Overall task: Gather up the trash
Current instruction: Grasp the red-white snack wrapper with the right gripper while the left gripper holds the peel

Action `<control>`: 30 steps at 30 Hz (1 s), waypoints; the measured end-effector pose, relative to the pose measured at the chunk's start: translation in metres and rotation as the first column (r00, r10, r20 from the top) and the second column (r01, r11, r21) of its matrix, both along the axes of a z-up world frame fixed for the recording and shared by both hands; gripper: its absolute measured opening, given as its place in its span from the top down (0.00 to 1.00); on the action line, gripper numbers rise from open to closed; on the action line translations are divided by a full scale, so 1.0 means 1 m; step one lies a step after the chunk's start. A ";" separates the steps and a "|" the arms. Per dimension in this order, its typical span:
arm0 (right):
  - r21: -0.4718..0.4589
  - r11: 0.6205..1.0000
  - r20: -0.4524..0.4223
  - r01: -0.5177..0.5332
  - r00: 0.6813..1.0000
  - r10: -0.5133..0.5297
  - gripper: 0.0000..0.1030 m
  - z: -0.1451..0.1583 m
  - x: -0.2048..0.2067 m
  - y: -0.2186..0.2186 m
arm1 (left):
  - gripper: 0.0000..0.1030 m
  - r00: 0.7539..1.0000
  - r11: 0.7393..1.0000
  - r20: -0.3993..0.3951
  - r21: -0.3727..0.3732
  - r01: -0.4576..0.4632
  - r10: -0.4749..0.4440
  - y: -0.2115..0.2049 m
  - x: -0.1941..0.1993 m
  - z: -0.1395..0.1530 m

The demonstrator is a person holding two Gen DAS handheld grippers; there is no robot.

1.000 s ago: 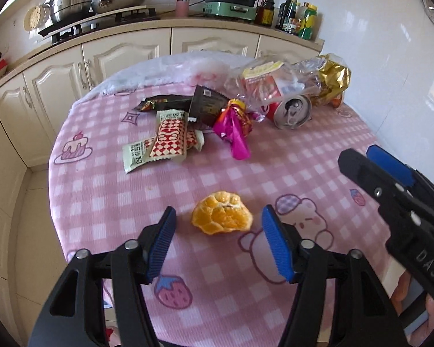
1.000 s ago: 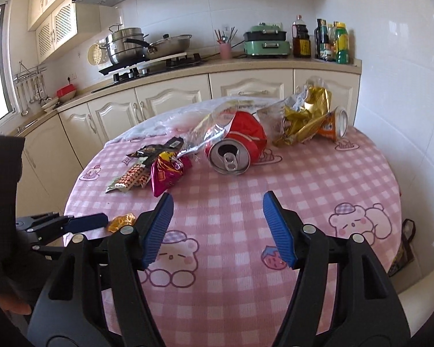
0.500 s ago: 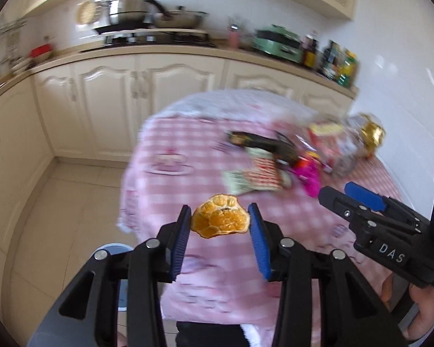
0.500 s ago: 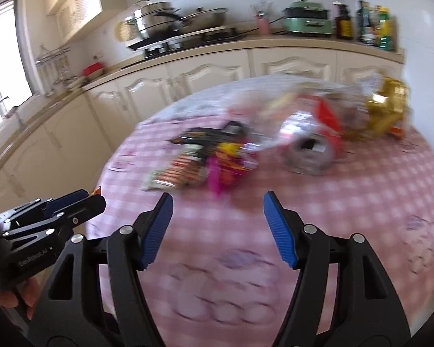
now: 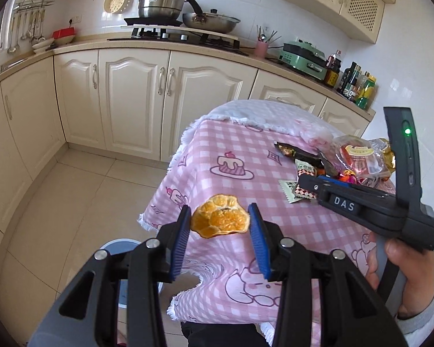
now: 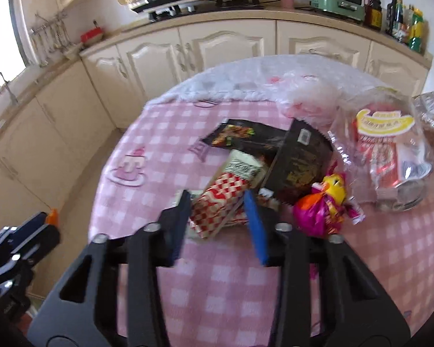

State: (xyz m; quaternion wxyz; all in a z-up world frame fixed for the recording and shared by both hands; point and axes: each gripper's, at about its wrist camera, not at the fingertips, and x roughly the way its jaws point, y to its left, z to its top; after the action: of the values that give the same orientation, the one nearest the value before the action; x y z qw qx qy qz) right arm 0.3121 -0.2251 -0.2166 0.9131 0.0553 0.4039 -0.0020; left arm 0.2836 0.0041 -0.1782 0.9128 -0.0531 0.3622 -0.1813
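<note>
My left gripper [image 5: 220, 232] is shut on an orange peel [image 5: 219, 220] and holds it in the air past the left edge of the pink checked table [image 5: 240, 156], above a round bin [image 5: 121, 245] on the floor. My right gripper [image 6: 218, 219] has its jaws narrowed around a red-and-white checked wrapper [image 6: 220, 205] lying on the table; the view is blurred and contact is unclear. Beside the wrapper lie black snack packets [image 6: 301, 159], a magenta wrapper [image 6: 321, 211] and a clear plastic bag [image 6: 387, 150].
The right gripper's body [image 5: 361, 205] crosses the left wrist view above the trash pile. The left gripper [image 6: 20, 245] shows at the lower left of the right wrist view. Cream kitchen cabinets [image 5: 136, 98] stand behind the table, with tiled floor [image 5: 72, 190] between.
My left gripper closed on the orange peel, lifted it and carried it left off the table to above the bin. My right gripper moved left to the checked wrapper and its jaws narrowed.
</note>
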 end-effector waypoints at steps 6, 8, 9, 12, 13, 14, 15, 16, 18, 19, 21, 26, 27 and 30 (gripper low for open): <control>-0.109 0.993 -0.012 -0.035 0.999 0.034 0.74 -0.002 0.001 0.013 | 0.62 1.000 1.000 -0.005 -0.023 -0.001 0.001 0.005 0.000 -0.002; -0.106 0.993 -0.004 -0.050 0.999 0.050 0.86 -0.001 -0.001 0.014 | 0.62 1.000 1.000 -0.003 -0.028 -0.004 0.004 0.008 -0.002 -0.002; -0.089 0.994 0.002 -0.063 0.998 0.063 0.90 0.000 -0.004 0.014 | 0.62 1.000 1.000 -0.004 -0.029 -0.005 0.005 0.009 -0.002 -0.002; -0.068 0.995 0.027 -0.077 0.997 0.079 0.94 0.002 -0.012 0.016 | 0.62 1.000 0.999 -0.002 -0.035 -0.010 0.010 0.014 -0.005 -0.002; -0.059 0.995 0.037 -0.083 0.996 0.086 0.95 0.003 -0.015 0.017 | 0.62 1.000 0.999 -0.002 -0.038 -0.011 0.011 0.016 -0.007 -0.002; -0.060 0.995 0.047 -0.084 0.995 0.087 0.95 0.004 -0.018 0.018 | 0.62 1.000 0.999 -0.001 -0.041 -0.014 0.014 0.017 -0.008 -0.002; -0.060 0.994 0.054 -0.087 0.994 0.091 0.95 0.004 -0.021 0.019 | 0.62 1.000 0.999 -0.001 -0.044 -0.016 0.016 0.018 -0.008 -0.002; -0.056 0.994 0.059 -0.090 0.994 0.093 0.95 0.004 -0.023 0.020 | 0.62 1.000 0.999 -0.002 -0.047 -0.020 0.020 0.020 -0.009 -0.002; -0.042 0.994 0.070 -0.097 0.993 0.099 0.96 0.006 -0.027 0.022 | 0.62 1.000 0.998 -0.001 -0.051 -0.027 0.026 0.023 -0.009 -0.002; -0.039 0.994 0.074 -0.100 0.992 0.103 0.96 0.008 -0.029 0.024 | 0.62 1.000 0.998 -0.002 -0.052 -0.030 0.030 0.024 -0.009 -0.002; -0.034 0.993 0.096 -0.109 0.989 0.112 0.96 0.013 -0.034 0.028 | 0.62 0.999 0.997 -0.005 -0.059 -0.040 0.039 0.029 -0.009 -0.004; -0.019 0.987 0.136 -0.160 0.977 0.161 0.96 0.026 -0.039 0.046 | 0.62 0.998 0.995 -0.012 -0.072 -0.069 0.068 0.043 -0.008 -0.006; -0.015 0.985 0.142 -0.170 0.975 0.171 0.96 0.027 -0.040 0.050 | 0.62 0.997 0.994 -0.012 -0.074 -0.075 0.075 0.047 -0.008 -0.007; -0.006 0.976 0.144 -0.216 0.966 0.215 0.96 0.029 -0.038 0.070 | 0.62 0.995 0.992 -0.016 -0.079 -0.098 0.097 0.059 -0.006 -0.009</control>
State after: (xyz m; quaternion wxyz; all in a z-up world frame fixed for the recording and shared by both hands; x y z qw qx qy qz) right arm 0.2743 -0.1555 -0.1876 0.9343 0.0154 0.3408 0.1033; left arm 0.2781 0.0627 -0.1873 0.9156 -0.1083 0.3569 -0.1504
